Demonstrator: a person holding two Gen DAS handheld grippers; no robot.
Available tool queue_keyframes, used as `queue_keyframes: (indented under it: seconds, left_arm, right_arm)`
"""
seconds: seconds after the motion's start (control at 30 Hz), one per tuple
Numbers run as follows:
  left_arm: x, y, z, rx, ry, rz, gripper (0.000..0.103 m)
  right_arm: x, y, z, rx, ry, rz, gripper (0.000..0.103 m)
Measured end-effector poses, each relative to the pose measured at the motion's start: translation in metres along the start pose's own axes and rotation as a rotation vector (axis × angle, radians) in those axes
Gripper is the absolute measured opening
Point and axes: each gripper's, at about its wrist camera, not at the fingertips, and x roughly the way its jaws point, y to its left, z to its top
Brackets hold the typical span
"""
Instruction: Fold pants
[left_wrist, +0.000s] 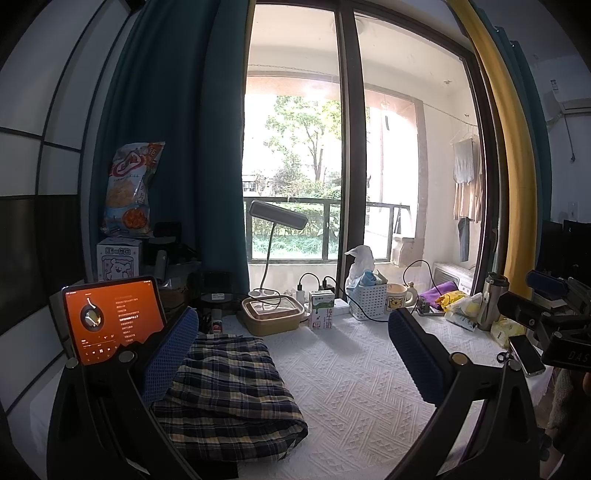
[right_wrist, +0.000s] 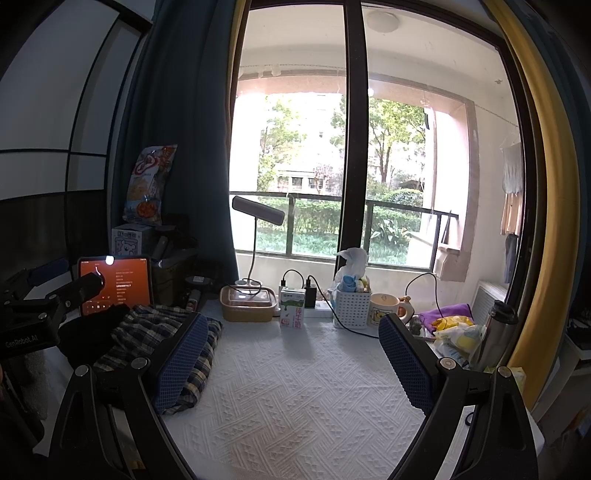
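Pants (left_wrist: 229, 387) in dark plaid lie folded in a thick bundle on the white textured tablecloth (left_wrist: 351, 387), at the left side of the table, just in front of the orange-lit tablet (left_wrist: 110, 319). My left gripper (left_wrist: 291, 354) is spread wide open and holds nothing; its left blue pad lies against the left edge of the bundle, and its right pad stands over bare cloth. My right gripper (right_wrist: 291, 365) is also wide open and empty. In its view the pants (right_wrist: 177, 336) are at the left, and the left blue pad partly covers their right edge; I cannot tell whether it touches them. At the back of the table, near the window, stand a lunch box (left_wrist: 271, 314), a milk carton (left_wrist: 321, 308), a white basket (left_wrist: 367, 299) and a mug (left_wrist: 399, 297). A phone (left_wrist: 526, 354) lies at the right edge, close to the body of my right gripper.
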Motion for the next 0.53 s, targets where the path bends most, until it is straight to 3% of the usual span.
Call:
queue_keyframes:
  seconds: [0.53]
  left_arm:
    - [0.0022,0.0018,0.0004,0.004,0.007,-0.010,0.102]
  right_arm:
    - [0.0005,0.0003,-0.0016,0.003,0.007,-0.004,0.095]
